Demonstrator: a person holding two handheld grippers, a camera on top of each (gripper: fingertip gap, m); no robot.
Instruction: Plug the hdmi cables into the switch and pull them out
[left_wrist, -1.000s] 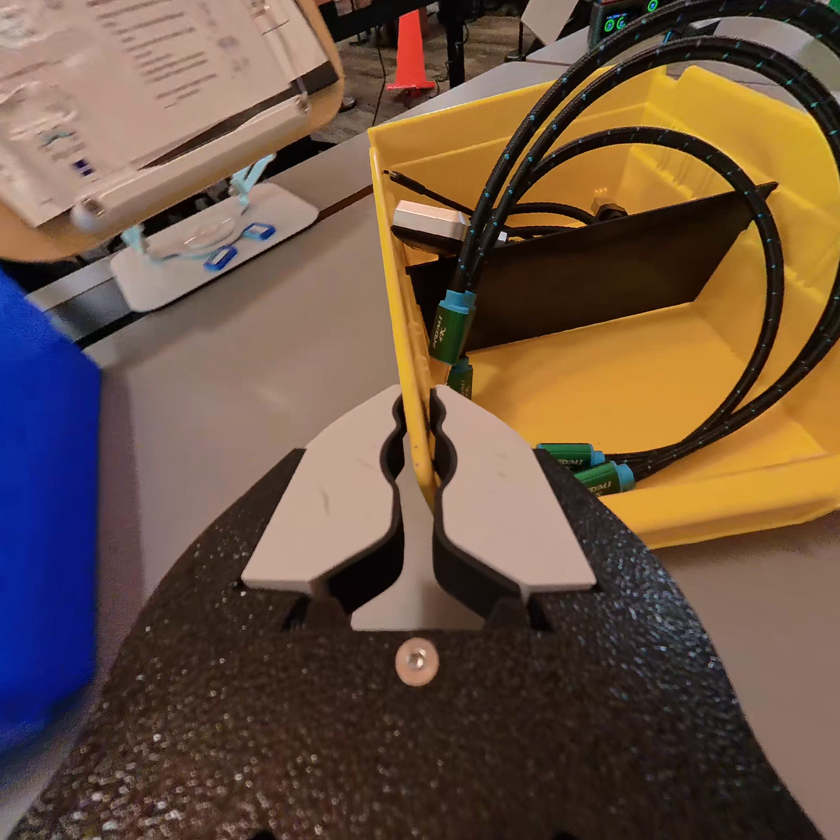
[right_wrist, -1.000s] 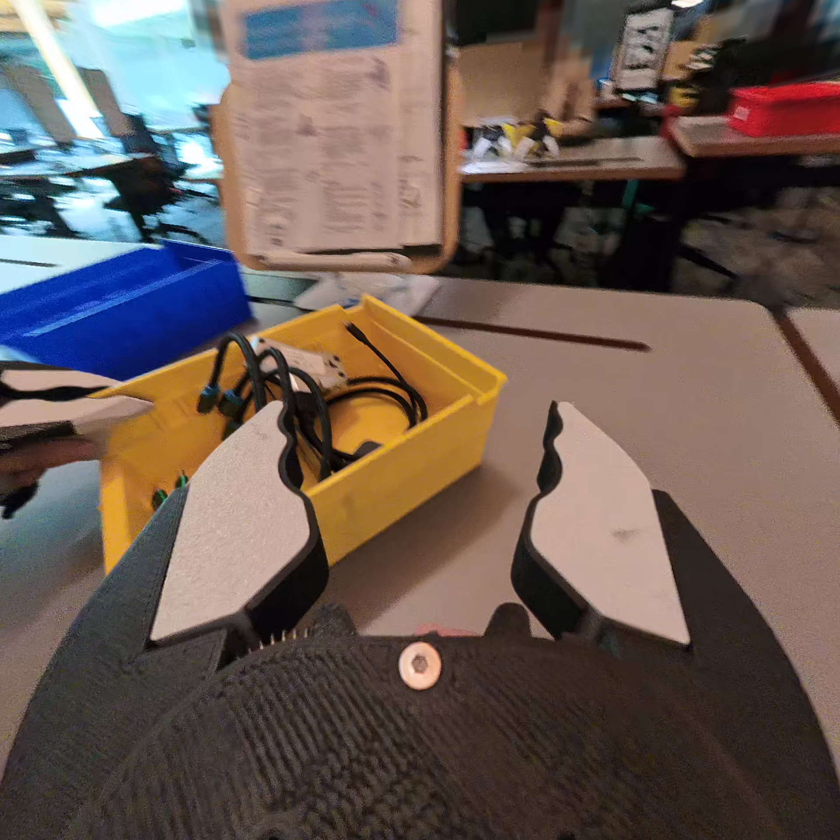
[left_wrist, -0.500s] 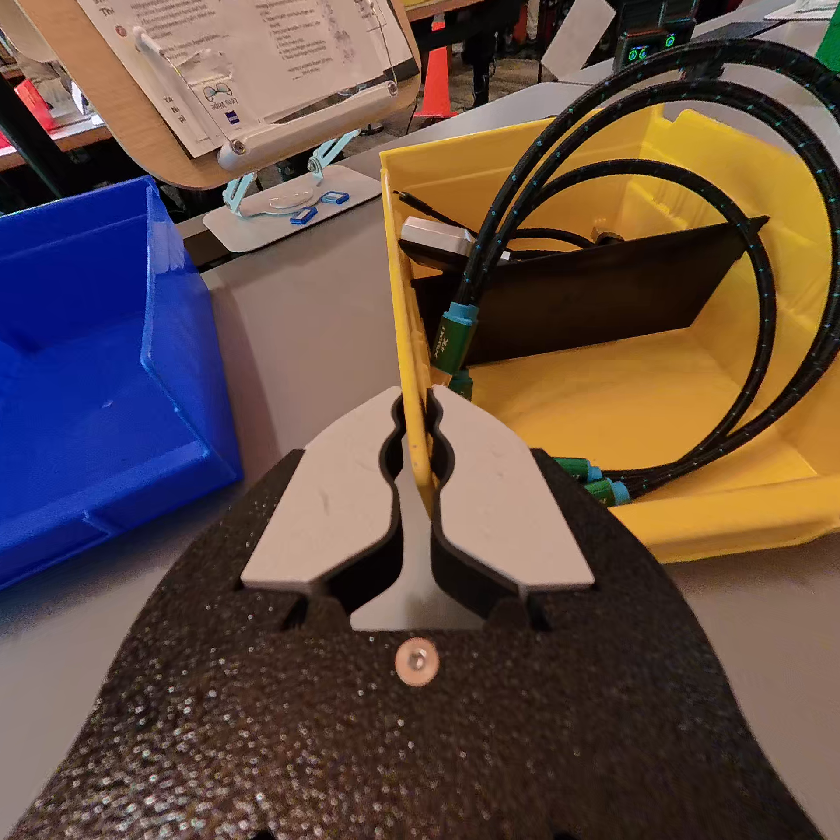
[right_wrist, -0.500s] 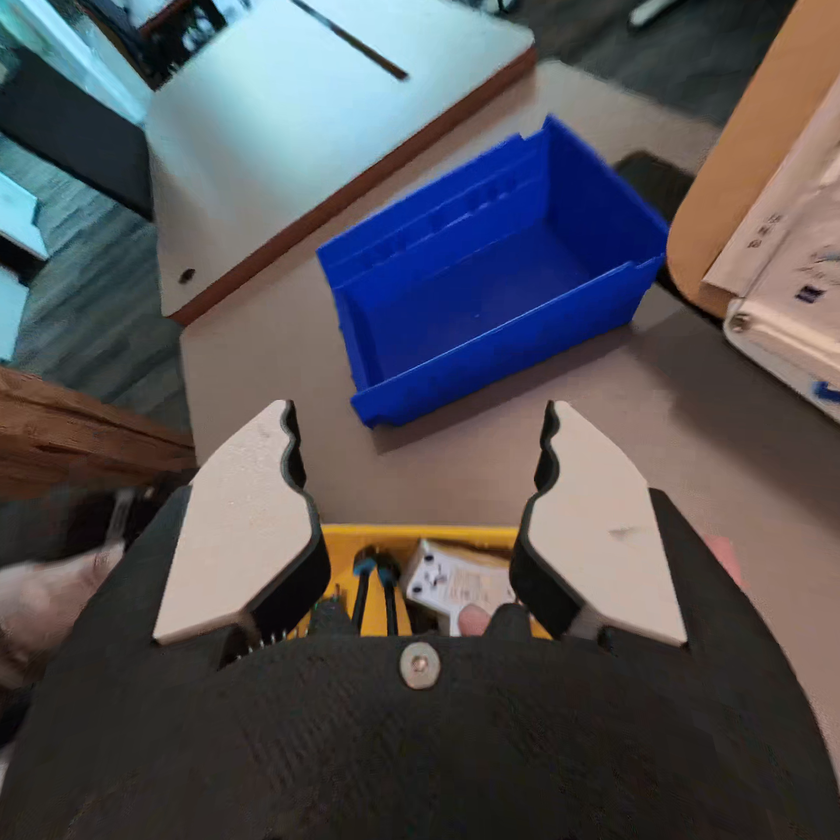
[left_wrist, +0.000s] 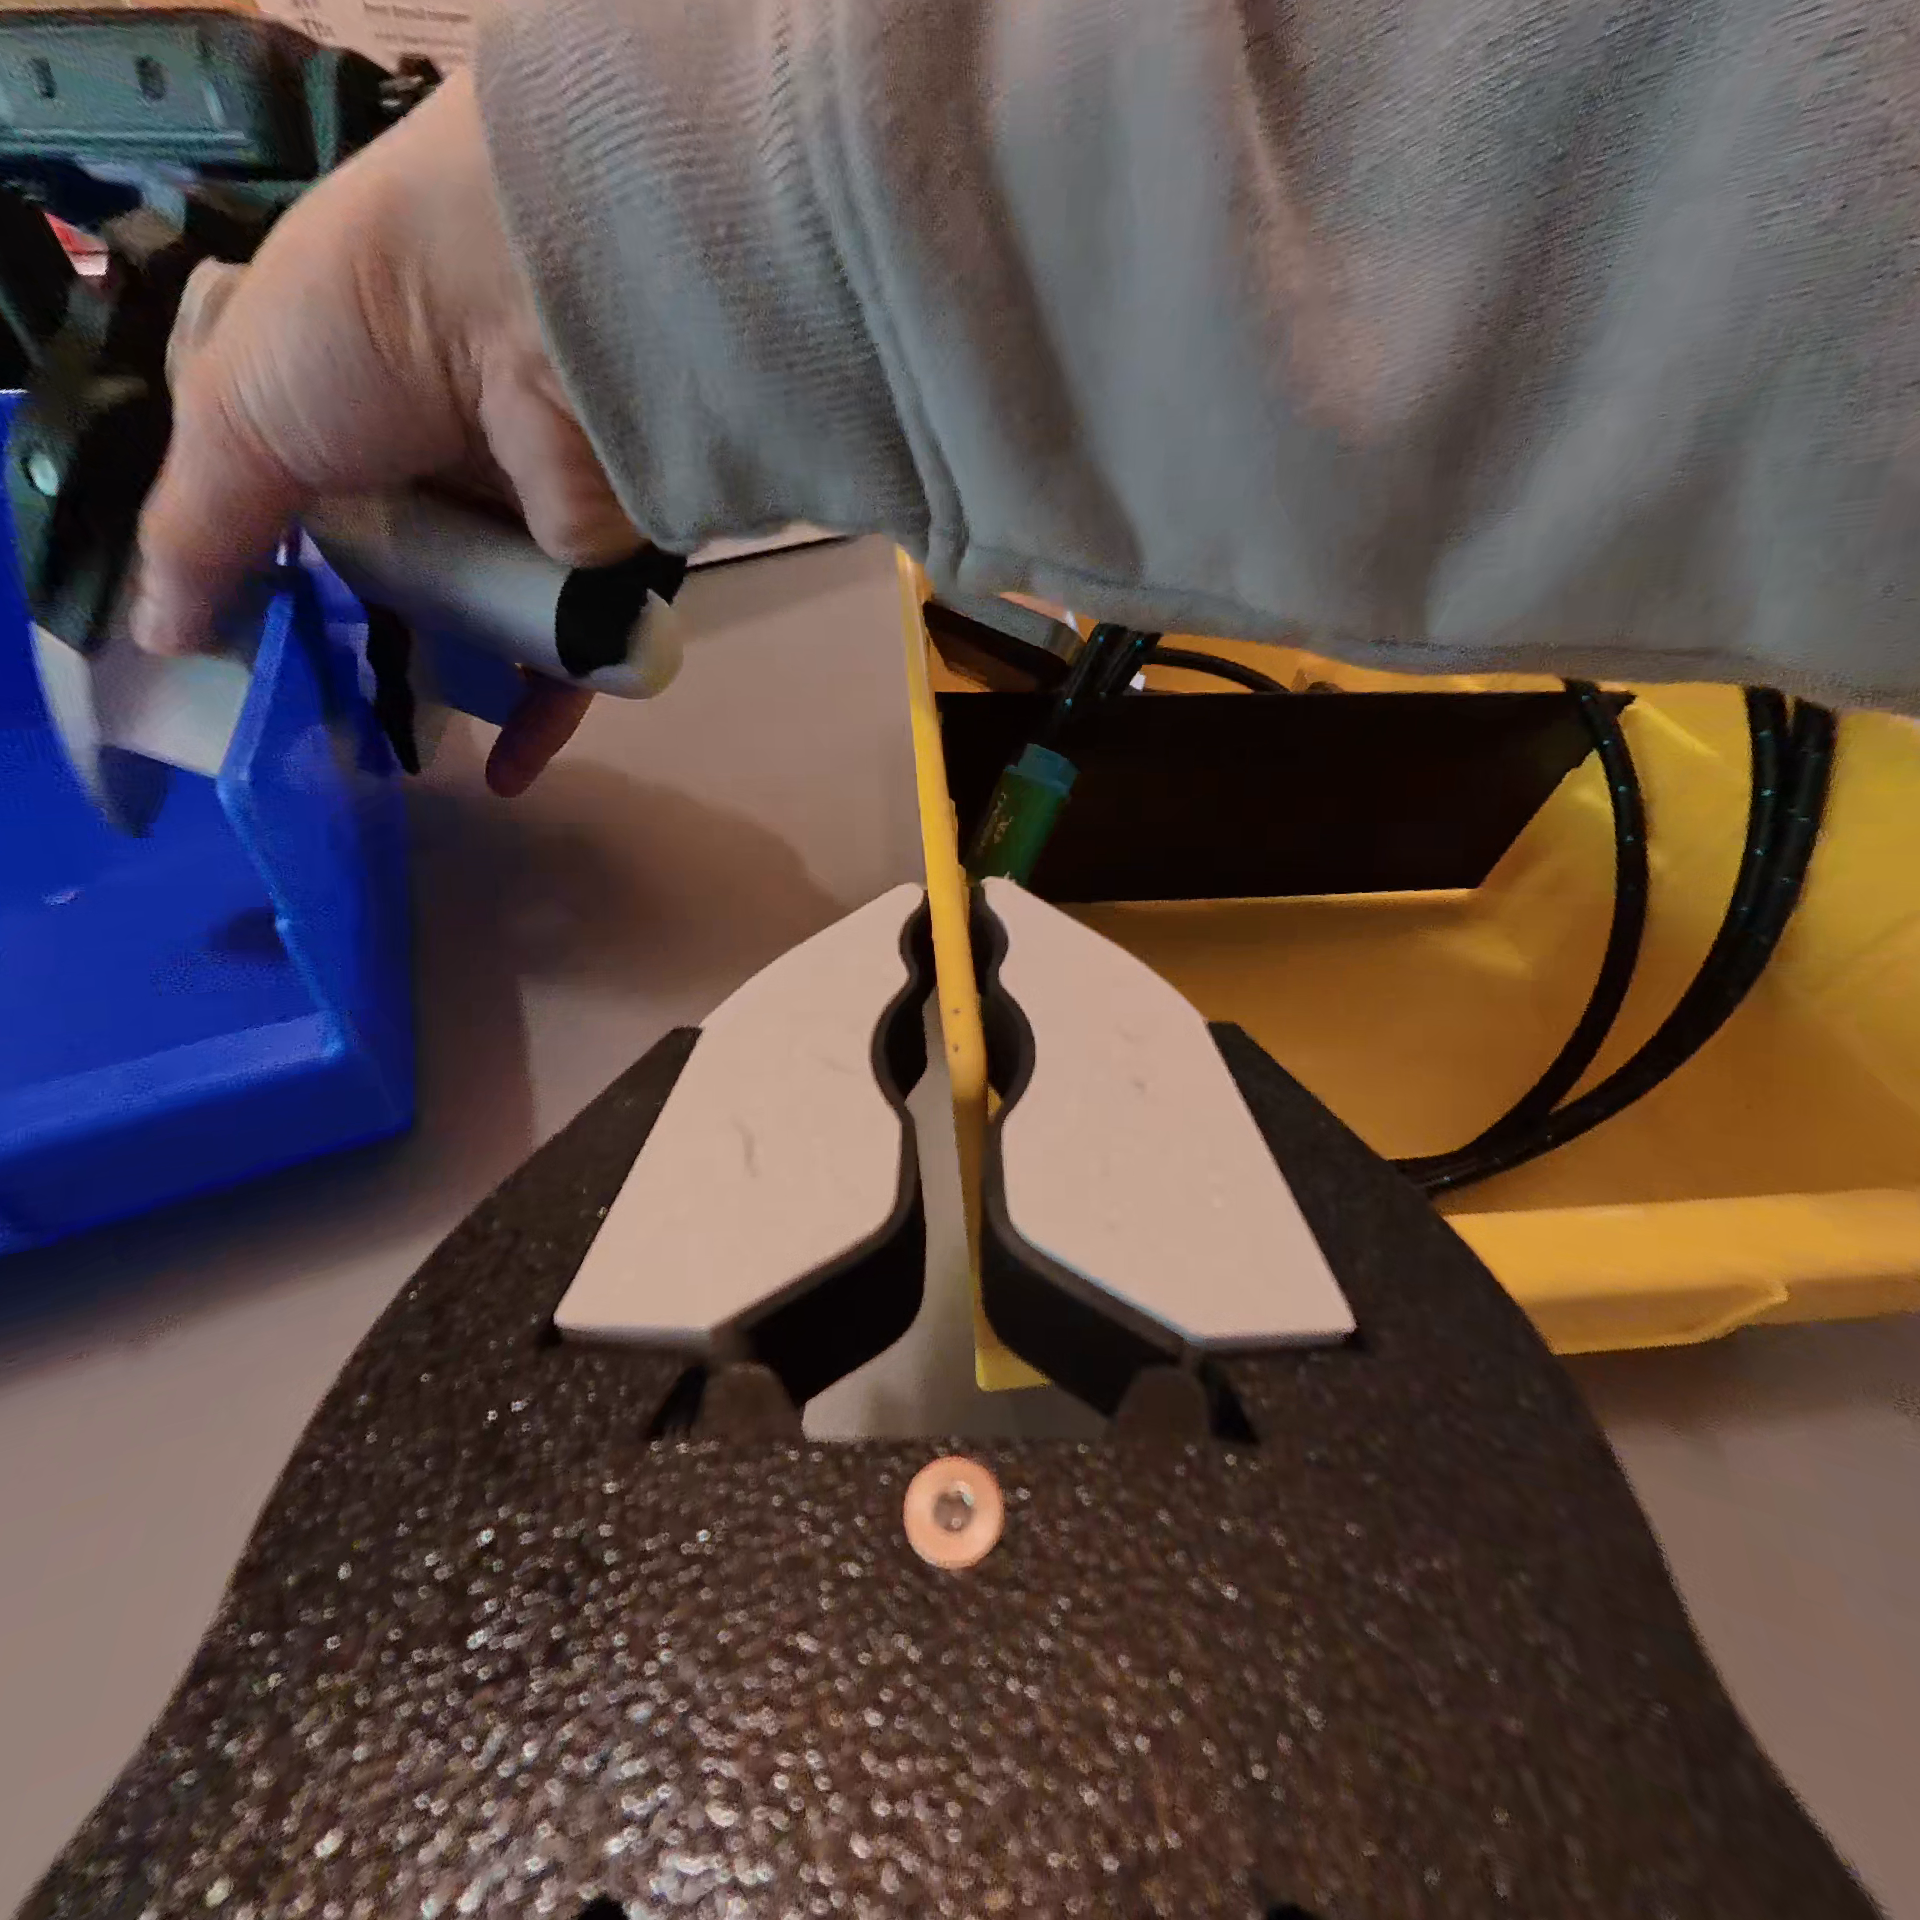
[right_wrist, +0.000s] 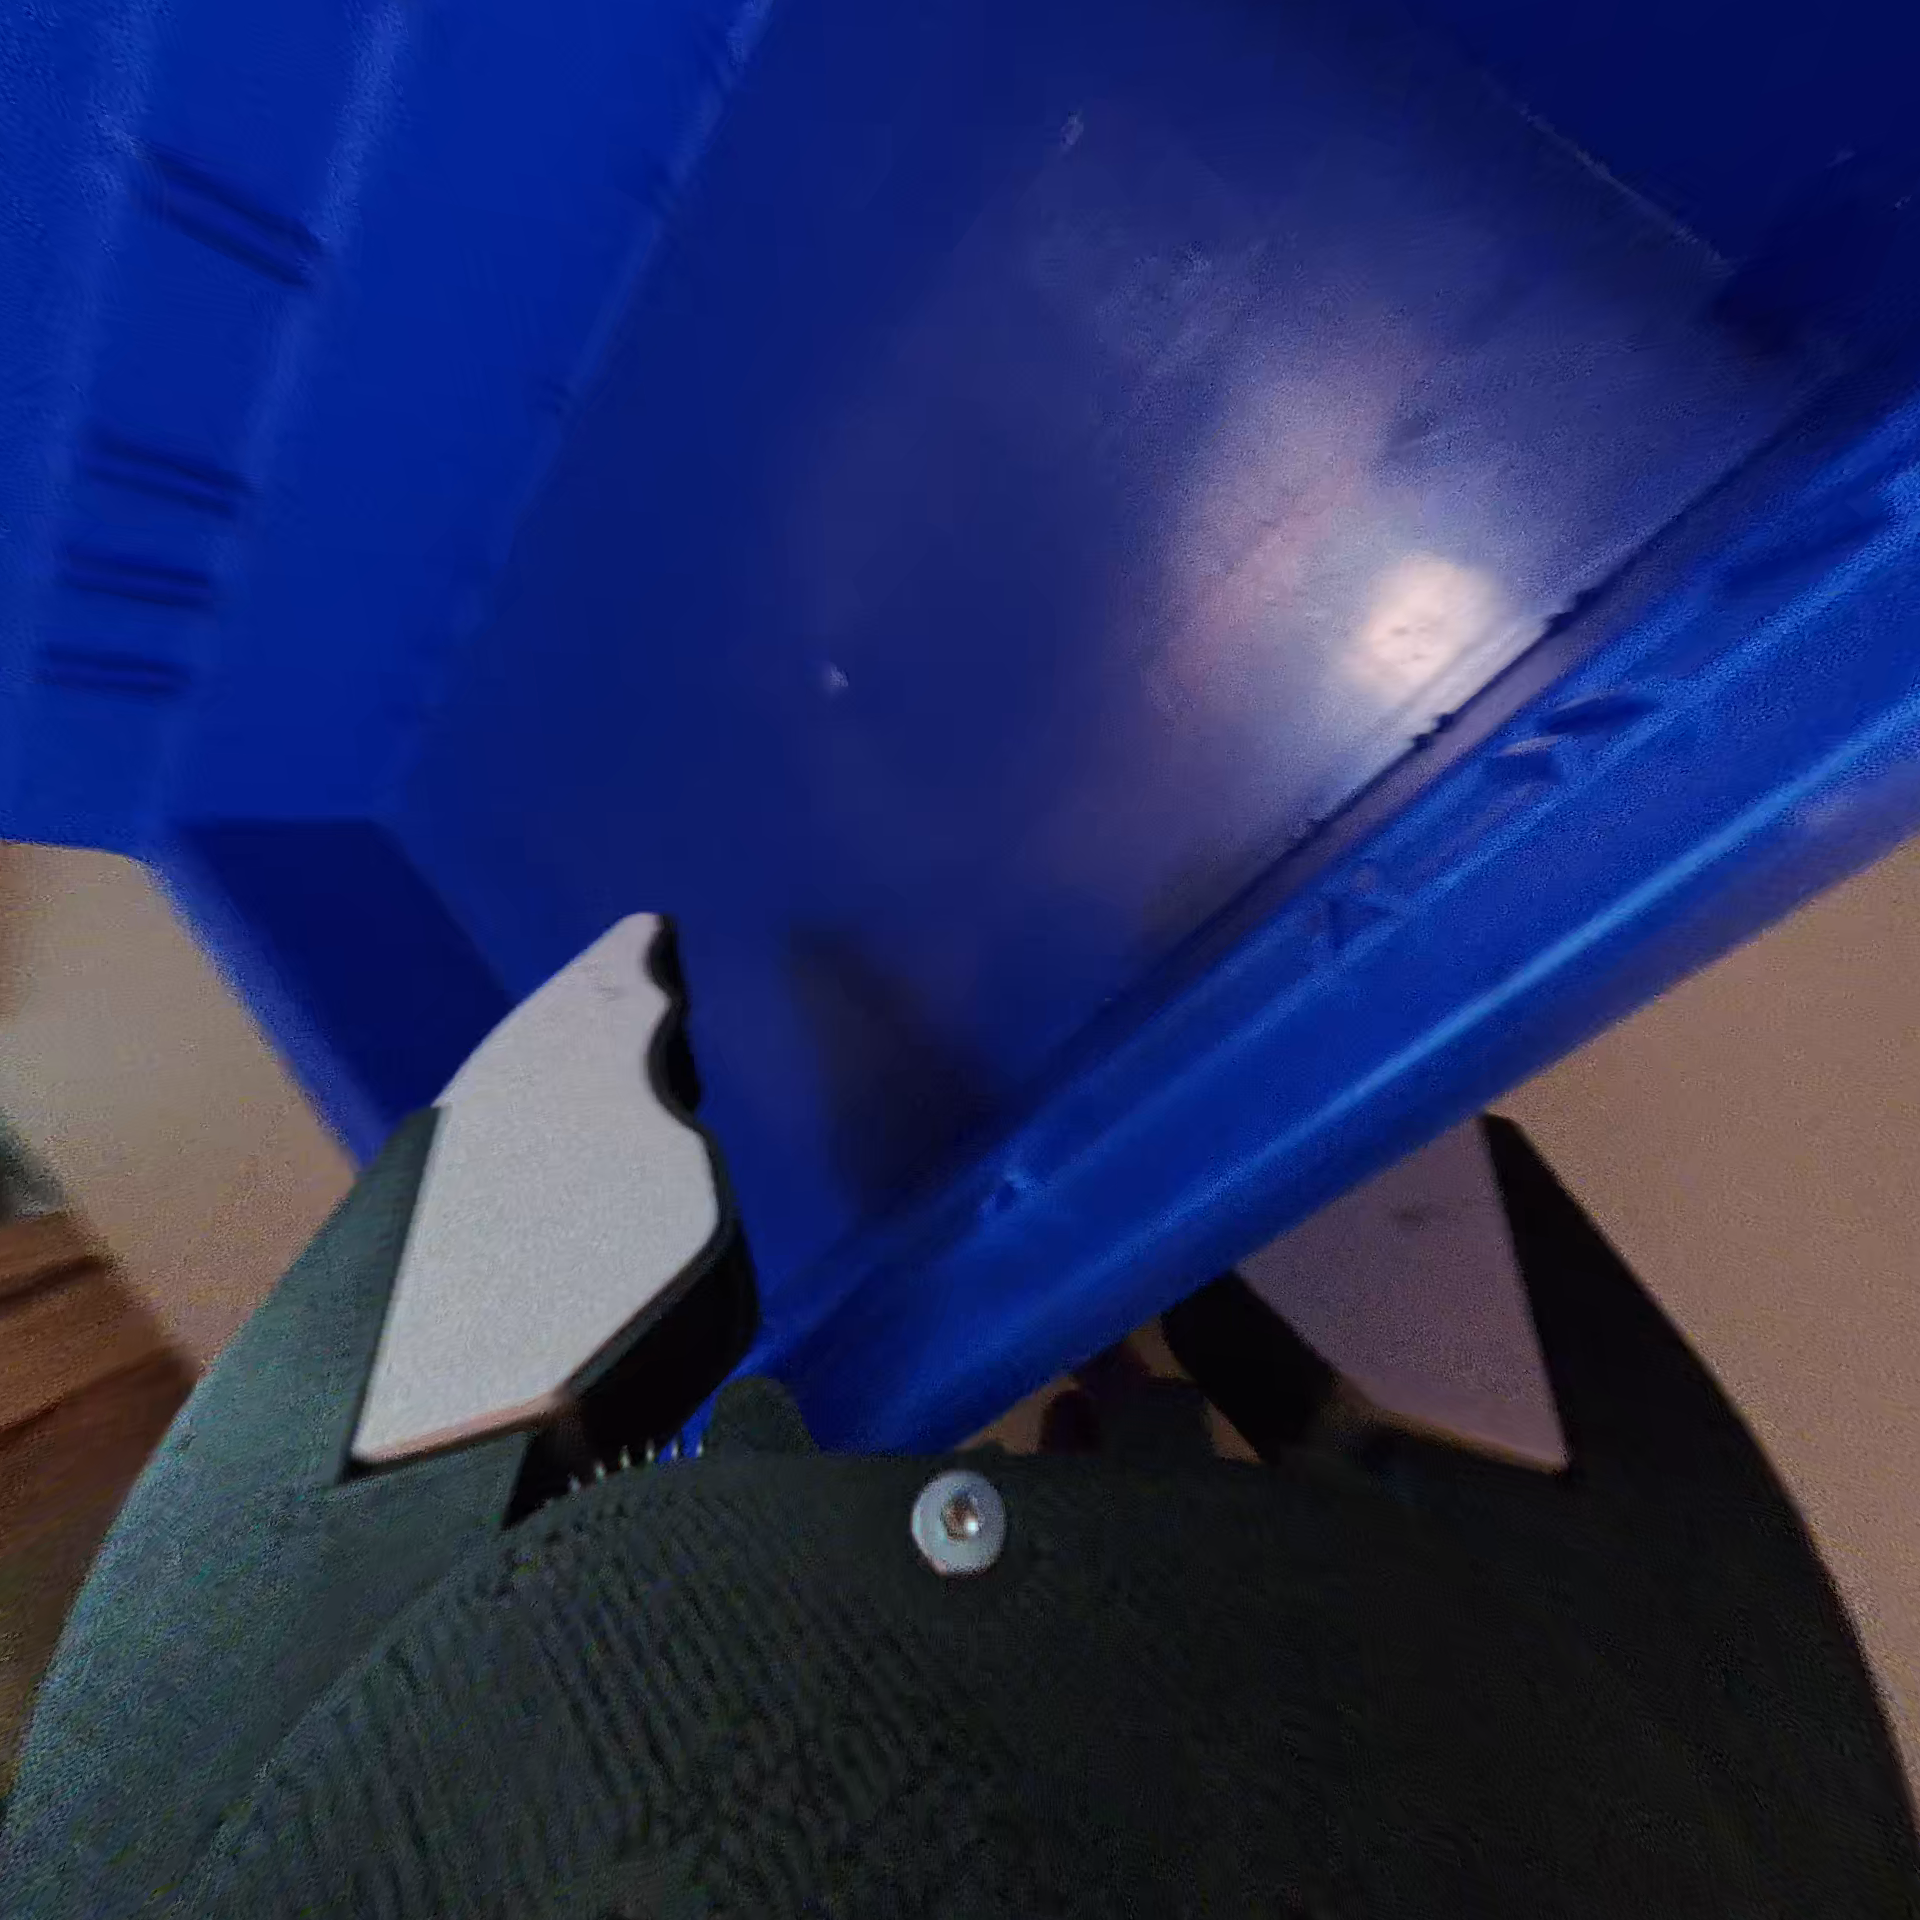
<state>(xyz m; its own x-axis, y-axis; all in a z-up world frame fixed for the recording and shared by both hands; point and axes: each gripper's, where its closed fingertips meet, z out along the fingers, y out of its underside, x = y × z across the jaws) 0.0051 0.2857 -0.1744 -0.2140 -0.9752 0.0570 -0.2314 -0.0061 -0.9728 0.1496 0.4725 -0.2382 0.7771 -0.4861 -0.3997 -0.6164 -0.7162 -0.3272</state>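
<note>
My left gripper (left_wrist: 951, 904) is shut on the left wall of the yellow bin (left_wrist: 1299, 1018). Inside the bin lie black braided HDMI cables (left_wrist: 1621, 935) with a green plug (left_wrist: 1023, 810) near my fingertips, in front of a black divider (left_wrist: 1247, 790). The switch is hidden behind a grey sleeve (left_wrist: 1143, 260). My right gripper (right_wrist: 1039, 1039) is open and straddles the rim of a blue bin (right_wrist: 1351, 987): one finger (right_wrist: 551, 1195) is inside the bin and the other (right_wrist: 1434, 1330) is outside under the rim.
In the left wrist view the blue bin (left_wrist: 156, 987) stands left of the yellow one on the grey table (left_wrist: 727, 831). A person's hand (left_wrist: 343, 343) holds the other gripper's grey handle (left_wrist: 488, 603) over it. The sleeve crosses above the yellow bin.
The right gripper has swung from above the yellow bin over to the blue bin and dropped onto its rim, still open. The arm now crosses the left view. The left gripper stays clamped.
</note>
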